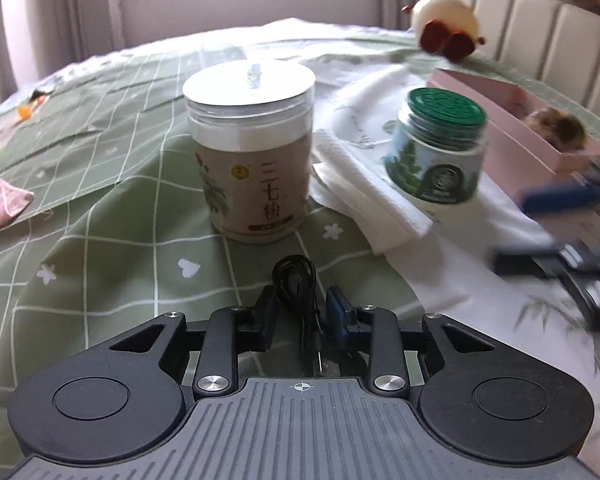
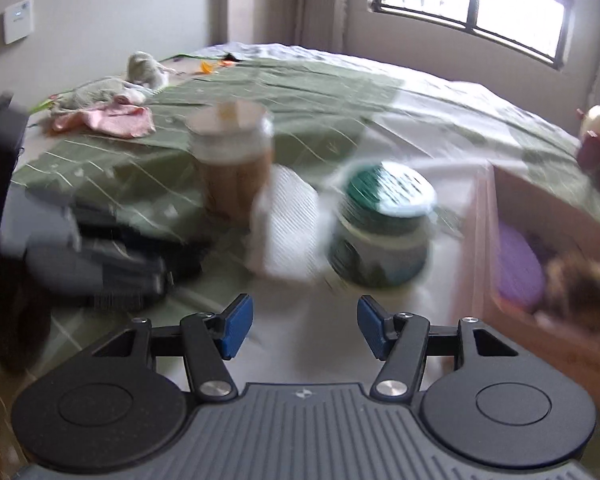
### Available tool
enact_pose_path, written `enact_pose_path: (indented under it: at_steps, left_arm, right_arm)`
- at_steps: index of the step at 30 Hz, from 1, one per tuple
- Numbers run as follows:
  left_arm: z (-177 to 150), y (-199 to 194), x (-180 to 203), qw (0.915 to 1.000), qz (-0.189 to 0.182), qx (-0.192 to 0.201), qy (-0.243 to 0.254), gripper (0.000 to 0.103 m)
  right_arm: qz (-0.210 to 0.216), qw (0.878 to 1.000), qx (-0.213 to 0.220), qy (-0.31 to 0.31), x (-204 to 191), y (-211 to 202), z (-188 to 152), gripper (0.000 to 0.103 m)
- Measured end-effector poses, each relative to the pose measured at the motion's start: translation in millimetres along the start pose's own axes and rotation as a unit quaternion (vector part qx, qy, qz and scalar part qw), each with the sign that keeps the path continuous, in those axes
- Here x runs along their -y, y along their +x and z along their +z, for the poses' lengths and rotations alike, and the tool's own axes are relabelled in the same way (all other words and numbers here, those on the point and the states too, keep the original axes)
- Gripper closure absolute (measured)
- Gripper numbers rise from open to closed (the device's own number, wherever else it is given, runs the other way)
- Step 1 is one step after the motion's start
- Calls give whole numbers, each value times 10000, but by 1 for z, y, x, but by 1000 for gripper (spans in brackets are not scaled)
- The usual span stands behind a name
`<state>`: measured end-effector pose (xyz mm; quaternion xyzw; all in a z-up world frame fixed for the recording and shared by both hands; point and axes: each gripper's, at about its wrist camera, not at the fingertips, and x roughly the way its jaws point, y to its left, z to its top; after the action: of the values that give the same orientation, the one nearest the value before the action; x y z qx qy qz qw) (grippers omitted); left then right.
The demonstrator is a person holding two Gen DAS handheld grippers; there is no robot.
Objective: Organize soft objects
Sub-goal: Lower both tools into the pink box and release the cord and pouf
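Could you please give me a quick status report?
Left gripper around coiled black cable, pads not pressing. Right gripper open, empty. Folded white cloth untouched, between two jars.

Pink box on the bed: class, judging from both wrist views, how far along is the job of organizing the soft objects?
Done: the pink box already holds a brown fuzzy toy. In hand: a black cable bundle sits between the left tongs, whose pads do not visibly press it; the right tongs are open and empty. Left: the pink cloth and white folded towel lie loose.
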<state>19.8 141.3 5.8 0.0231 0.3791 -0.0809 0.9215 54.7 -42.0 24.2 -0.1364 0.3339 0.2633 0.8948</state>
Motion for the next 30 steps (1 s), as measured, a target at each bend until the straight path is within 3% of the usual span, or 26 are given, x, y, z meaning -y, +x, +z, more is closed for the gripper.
enact_pose_path:
  at_steps: [3, 6, 8, 10, 13, 16, 21, 26, 30]
  left_arm:
    - [-8, -10, -11, 9992, -233, 87, -300, 82]
    - [-17, -17, -21, 9977, -326, 214, -553, 82]
    - [-22, -20, -24, 9968, -336, 318, -651, 82]
    - [-24, -21, -26, 9956, -374, 408, -759, 82]
    - [-24, -22, -31, 9935, -417, 498, -940, 83]
    - [-17, -28, -40, 9911, -414, 631, -1097, 85]
    - [17, -58, -57, 9846, -206, 1221, -1236, 91]
    - [77, -95, -51, 9781, -2, 1830, -992, 91]
    - [123, -114, -23, 9747, -82, 2115, -725, 91]
  right_arm:
    - [-102, 9996, 3, -276, -20, 22, 20, 45]
    - [-484, 9973, -82, -545, -39, 52, 30, 46]
    - [-745, 9948, -223, -654, -46, 72, 34, 55]
    - [-808, 9933, -458, -687, -48, 88, 38, 75]
    - [-758, 9930, -636, -646, -48, 90, 51, 94]
    - [-610, 9958, -512, -458, -37, 73, 72, 94]
    - [-523, 9986, -94, -36, -4, 22, 118, 94]
    - [-466, 9981, 320, 237, 26, -28, 148, 94]
    - [-558, 9957, 676, 293, 47, -66, 155, 94]
